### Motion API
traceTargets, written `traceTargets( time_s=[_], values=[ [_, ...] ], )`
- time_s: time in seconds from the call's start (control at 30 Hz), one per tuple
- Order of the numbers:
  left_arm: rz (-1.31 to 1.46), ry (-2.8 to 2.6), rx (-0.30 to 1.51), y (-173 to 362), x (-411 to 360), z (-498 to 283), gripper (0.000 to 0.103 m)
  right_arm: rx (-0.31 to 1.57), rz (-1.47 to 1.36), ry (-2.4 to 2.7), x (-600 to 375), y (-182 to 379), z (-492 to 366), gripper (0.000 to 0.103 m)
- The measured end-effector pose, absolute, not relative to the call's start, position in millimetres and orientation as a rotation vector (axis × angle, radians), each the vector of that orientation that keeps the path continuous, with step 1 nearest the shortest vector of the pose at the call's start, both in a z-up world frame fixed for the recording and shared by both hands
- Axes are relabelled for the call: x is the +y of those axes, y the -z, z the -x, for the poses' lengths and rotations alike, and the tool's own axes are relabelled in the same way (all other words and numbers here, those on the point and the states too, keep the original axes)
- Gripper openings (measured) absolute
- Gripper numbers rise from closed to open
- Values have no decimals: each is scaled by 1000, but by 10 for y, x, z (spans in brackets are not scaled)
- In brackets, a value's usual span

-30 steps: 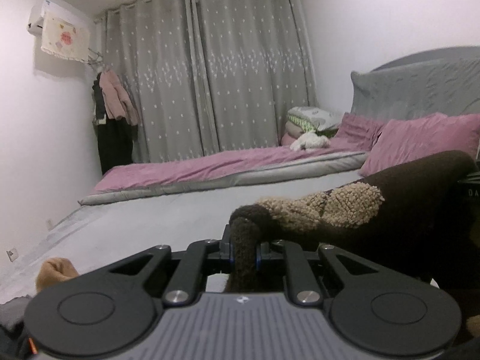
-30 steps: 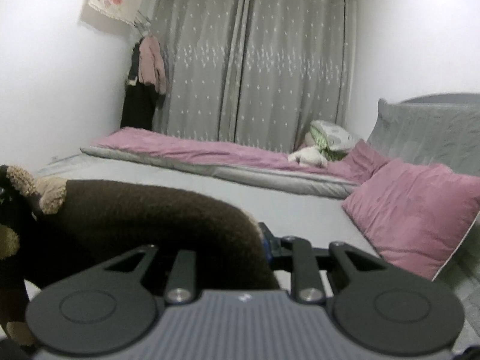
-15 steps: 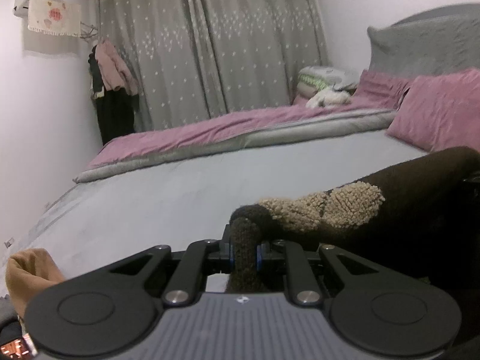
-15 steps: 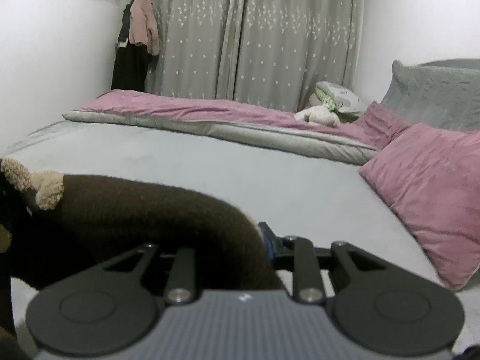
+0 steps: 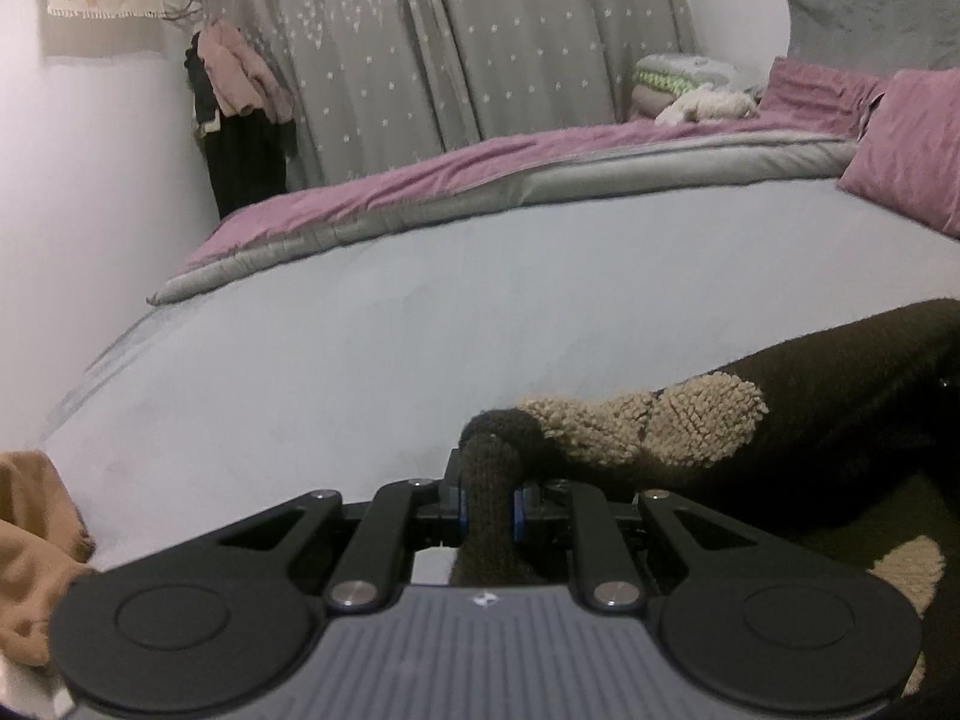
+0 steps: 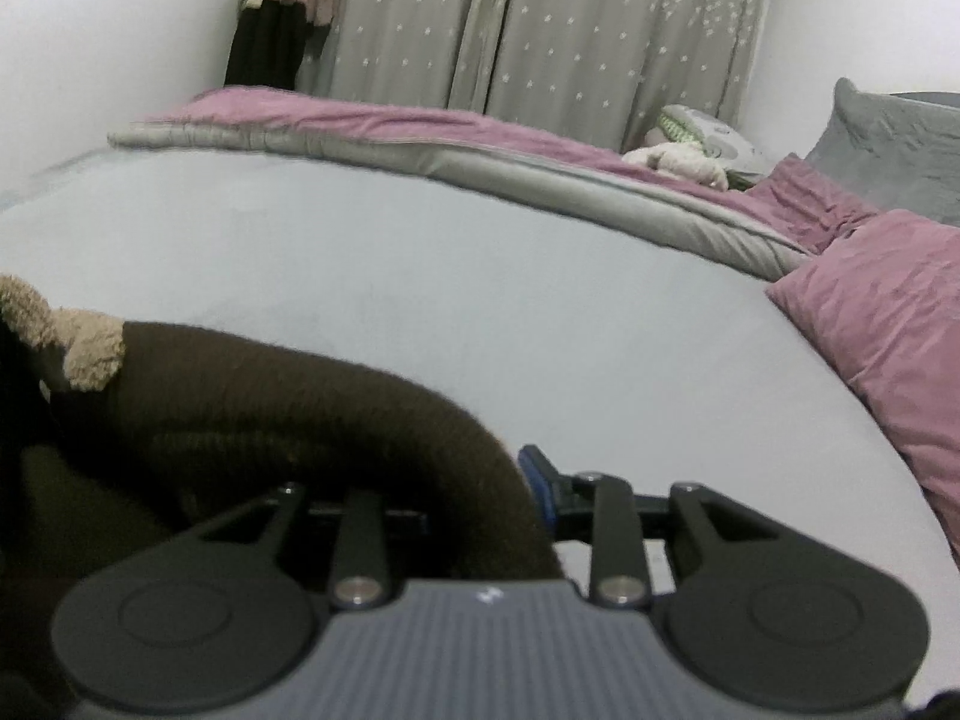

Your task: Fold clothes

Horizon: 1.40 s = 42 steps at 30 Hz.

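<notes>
Between the jaws of the left gripper (image 5: 487, 504) a rolled edge of the dark brown knitted garment (image 5: 840, 420) is pinched, the blue-edged pads pressed against it from both sides. From that grip the garment is stretched away toward 3 o'clock, a tan fleecy patch (image 5: 678, 420) lying on its upper fold. At the right gripper (image 6: 480, 504) the same brown garment (image 6: 300, 414) is bunched over the jaws and is gripped there; only the blue pad at the 3 o'clock side is seen, pressed against the cloth, while the other is hidden under the fabric. The garment is carried off toward 9 o'clock, ending near a tan fleecy piece (image 6: 78, 348).

Beyond, toward 12 o'clock, the pale grey bed (image 5: 420, 324) is spread wide. A tan cloth (image 5: 30, 540) is seen at 8 o'clock in the left view. A pink pillow (image 6: 888, 324) is set at 3 o'clock, a pink and grey duvet (image 6: 420, 132) is folded along the far side, and grey starred curtains (image 5: 450, 48) are hung behind.
</notes>
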<state>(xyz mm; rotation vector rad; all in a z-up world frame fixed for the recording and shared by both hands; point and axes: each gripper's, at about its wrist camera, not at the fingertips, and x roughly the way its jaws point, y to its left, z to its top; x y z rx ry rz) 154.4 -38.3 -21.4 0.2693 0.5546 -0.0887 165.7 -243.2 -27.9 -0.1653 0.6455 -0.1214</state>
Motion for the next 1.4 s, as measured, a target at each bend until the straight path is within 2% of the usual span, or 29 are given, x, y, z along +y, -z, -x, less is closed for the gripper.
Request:
traceTargets(
  time_s=[0.3, 0.43, 0.57, 0.63, 0.7, 0.9, 1.13, 1.4],
  values=[
    [-243, 68, 630, 641, -384, -1873, 16, 706, 178, 114, -2421, 701, -1990, 37],
    [-244, 57, 643, 776, -389, -1935, 20, 721, 191, 119, -2410, 754, -2054, 43],
    [-250, 60, 655, 726, -391, -1872, 23, 736, 204, 136, -2414, 752, -2098, 56],
    [-252, 61, 661, 699, -391, -1839, 30, 735, 209, 146, -2420, 692, -2058, 64],
    [-255, 63, 667, 672, -392, -1806, 36, 726, 218, 157, -2414, 622, -2006, 80],
    [-235, 70, 694, 496, -340, -1583, 46, 704, 210, 152, -2387, 374, -1754, 94],
    [-208, 61, 723, 258, -290, -1218, 67, 699, 180, 139, -2351, 113, -1358, 98],
    [-229, 59, 773, 139, -226, -865, 74, 709, 136, 147, -2335, -68, -847, 102]
  ],
)
